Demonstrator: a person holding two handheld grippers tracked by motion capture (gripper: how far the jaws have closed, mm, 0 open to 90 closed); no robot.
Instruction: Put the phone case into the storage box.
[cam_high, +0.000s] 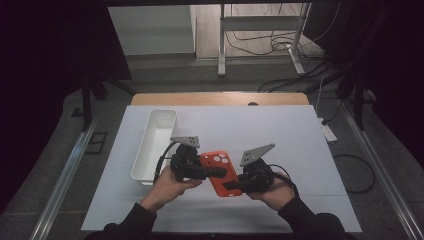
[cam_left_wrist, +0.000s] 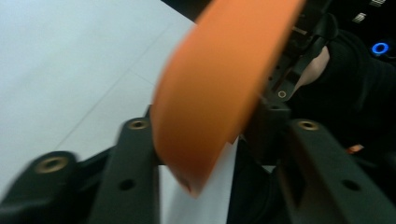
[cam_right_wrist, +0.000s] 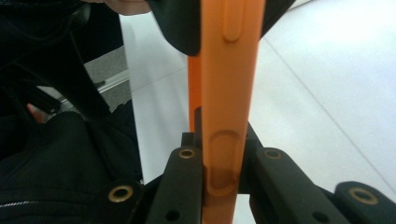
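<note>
Your left gripper (cam_high: 212, 172) and right gripper (cam_high: 234, 185) each clench the orange phone case (cam_high: 223, 172) above the worktop (cam_high: 280, 135); keep both grips level so it doesn't twist.

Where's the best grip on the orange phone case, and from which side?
By its long side edges, one from each side. The orange phone case is thin and flat, so the tongs close across its thickness. The right tongs pinch the rim that way near the button recess. The left tongs straddle the opposite edge. Avoid the camera-hole end.
</note>
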